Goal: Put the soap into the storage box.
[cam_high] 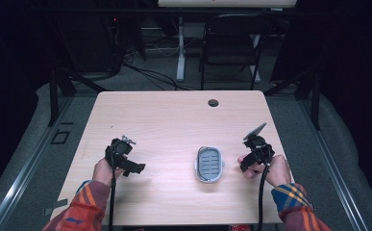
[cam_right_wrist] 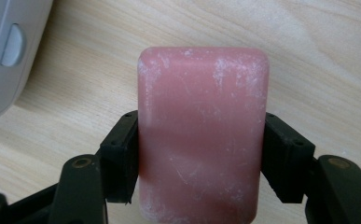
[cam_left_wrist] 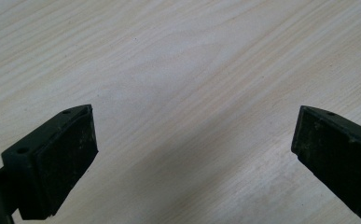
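The right gripper (cam_right_wrist: 201, 154) pinches a pink rectangular bar of soap (cam_right_wrist: 202, 135) between its black jaws, one pad pressed to each long side. The bar has rounded corners and a matte, waxy face scuffed with whitish streaks. It hangs just above the pale wood-grain table (cam_high: 174, 115), just beside an oval grey plastic soap dish (cam_high: 208, 164) with a ribbed, slatted floor. The left gripper (cam_left_wrist: 194, 149) hovers over bare tabletop, well apart from the dish, its rough, worn pads spread wide.
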{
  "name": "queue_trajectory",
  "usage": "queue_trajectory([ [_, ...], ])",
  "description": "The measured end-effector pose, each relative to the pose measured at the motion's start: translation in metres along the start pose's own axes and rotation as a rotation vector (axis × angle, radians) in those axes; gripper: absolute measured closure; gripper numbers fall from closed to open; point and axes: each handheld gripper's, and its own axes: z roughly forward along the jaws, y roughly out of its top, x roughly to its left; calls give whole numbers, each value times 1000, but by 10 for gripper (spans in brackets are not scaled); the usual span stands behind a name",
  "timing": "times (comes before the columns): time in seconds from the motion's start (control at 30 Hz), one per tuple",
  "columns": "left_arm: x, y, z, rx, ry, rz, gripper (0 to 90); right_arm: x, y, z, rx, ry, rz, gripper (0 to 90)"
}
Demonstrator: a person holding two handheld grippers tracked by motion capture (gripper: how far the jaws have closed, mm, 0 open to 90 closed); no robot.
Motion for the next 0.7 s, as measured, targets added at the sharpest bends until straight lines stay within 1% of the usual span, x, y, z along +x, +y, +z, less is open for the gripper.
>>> queue_trajectory([
  [0.03, 0, 0, 0, 0, 0, 0, 1, 2, -1, 2, -29, 6, 20, 374],
  [0.07, 0, 0, 0, 1, 0, 1, 0, 3, -1, 1, -31, 7, 20, 374],
  [0.1, 0, 0, 0, 2, -1, 2, 1, 3, -1, 1, -24, 12, 15, 374],
  [0.13, 0, 0, 0, 3, -2, 1, 1, 3, -1, 0, -10, 7, 2, 374],
  [0.17, 0, 0, 0, 3, -1, 2, 0, 5, -1, 1, -31, 9, 19, 374],
  [0.27, -1, 0, 0, 3, -1, 2, 1, 6, -2, -1, -28, 13, 12, 374],
  [0.3, -1, 0, 0, 7, -3, 2, 1, 6, -1, -3, -6, 10, -9, 374],
  [0.33, -1, 0, 0, 7, -3, 2, 1, 7, -1, -4, -1, 10, -14, 374],
  [0.37, -1, 0, 0, 9, -2, 4, 1, 8, -2, -2, -25, 19, 2, 374],
  [0.4, -1, 0, 0, 9, -2, 4, 1, 8, -2, -2, -25, 19, 2, 374],
  [0.43, -2, 0, 0, 4, 5, 3, 1, 9, -1, -5, 1, 17, -22, 374],
  [0.47, -2, 0, 0, 4, 5, 3, 1, 9, -1, -5, 1, 17, -22, 374],
  [0.5, -3, 0, -1, 0, 8, 4, 1, 9, 0, -9, 22, 6, -46, 374],
  [0.53, -3, 0, -1, 0, 8, 4, 1, 9, 0, -9, 22, 6, -46, 374],
  [0.57, -3, 0, -2, -9, 14, 3, 1, 12, -2, -6, -21, 21, -12, 374],
  [0.63, -2, 0, -2, -13, 15, 0, 1, 12, 0, -10, 7, 13, -39, 374],
  [0.67, -2, 0, -2, -14, 14, -1, 1, 14, 0, -10, -15, 17, -25, 374],
  [0.7, -2, 0, -1, -10, 11, -1, 1, 15, 1, -14, -22, 19, -28, 374],
])
